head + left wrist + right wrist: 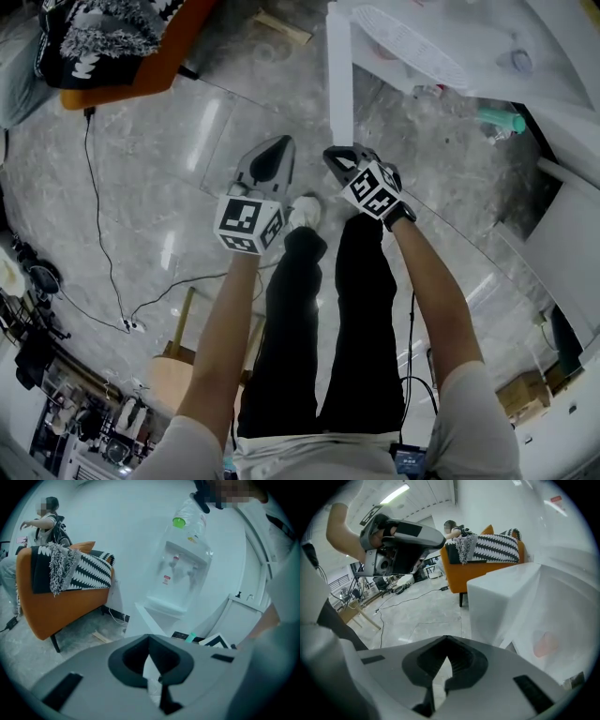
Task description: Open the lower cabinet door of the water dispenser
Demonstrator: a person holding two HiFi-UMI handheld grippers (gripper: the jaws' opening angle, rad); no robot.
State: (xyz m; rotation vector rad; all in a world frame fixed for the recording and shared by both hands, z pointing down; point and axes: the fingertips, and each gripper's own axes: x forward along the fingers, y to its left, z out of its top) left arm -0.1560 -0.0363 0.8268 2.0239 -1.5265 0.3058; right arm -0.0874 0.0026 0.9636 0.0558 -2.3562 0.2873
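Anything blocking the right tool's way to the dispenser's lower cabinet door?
Nothing visible does. In the head view the shut right tool is right by the near edge of the white cabinet door, with no object between them.

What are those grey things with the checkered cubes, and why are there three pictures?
There is no robot: a person holds a two-jaw gripper in each hand, and the cubes are part of them. One picture comes from a camera on the person's head, looking down at the grey floor. The other two come from cameras riding on the left gripper and the right gripper. Both are shut and hold nothing. Ahead stands a white water dispenser near an orange chair.
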